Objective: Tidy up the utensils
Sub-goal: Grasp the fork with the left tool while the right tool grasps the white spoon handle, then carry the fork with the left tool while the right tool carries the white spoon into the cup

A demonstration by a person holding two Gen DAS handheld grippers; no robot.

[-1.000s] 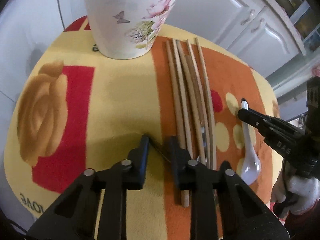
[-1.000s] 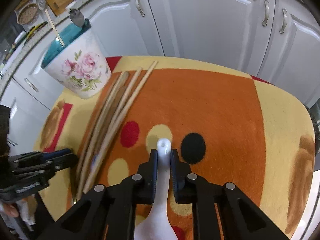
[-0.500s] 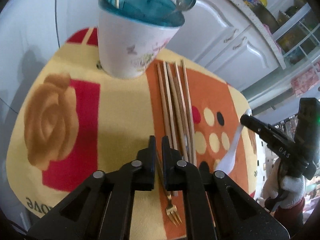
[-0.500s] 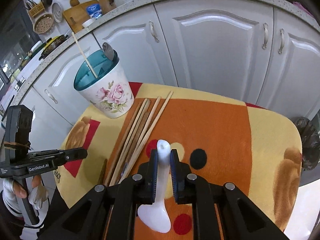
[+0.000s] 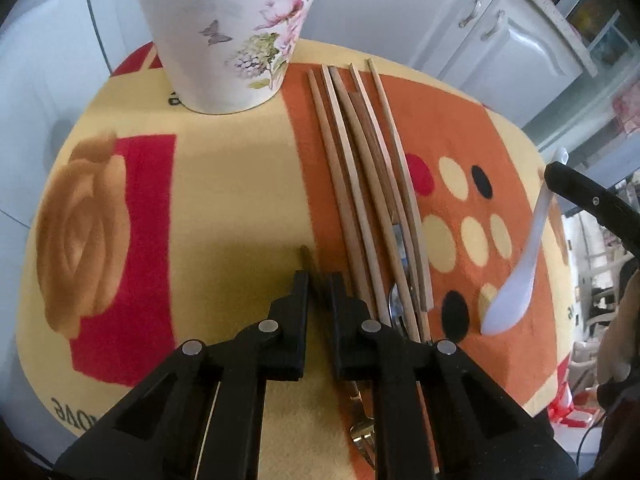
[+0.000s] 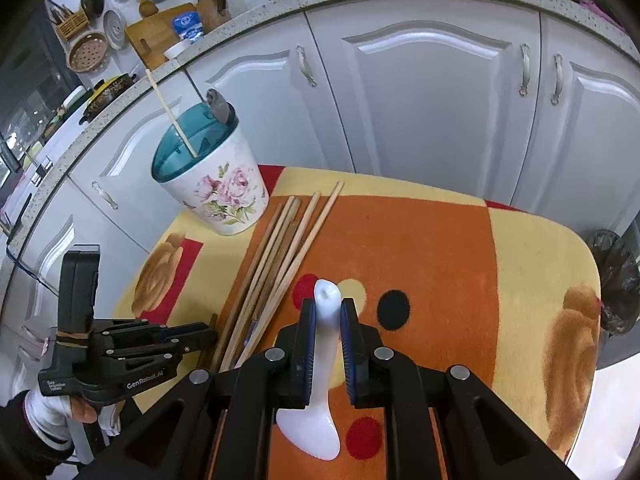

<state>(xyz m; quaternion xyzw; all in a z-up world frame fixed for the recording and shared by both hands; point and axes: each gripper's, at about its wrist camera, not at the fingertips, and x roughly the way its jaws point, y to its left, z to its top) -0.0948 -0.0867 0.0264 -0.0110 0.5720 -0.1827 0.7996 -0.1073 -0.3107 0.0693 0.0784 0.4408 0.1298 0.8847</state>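
White plastic spoon (image 6: 322,376) is pinched by its handle in the right gripper (image 6: 327,312), bowl hanging above the orange mat (image 6: 432,264) — bare mat to its right. Left gripper (image 5: 318,280), angled steeply down, has just eased open slightly yet is nearly closed around a gold fork (image 5: 360,436) beside wooden chopsticks (image 5: 360,184). Floral holder (image 6: 212,188) stands at the mat's far-left edge.

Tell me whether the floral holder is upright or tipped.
Upright: the white floral utensil holder stands on its base on the mat, teal opening upward.
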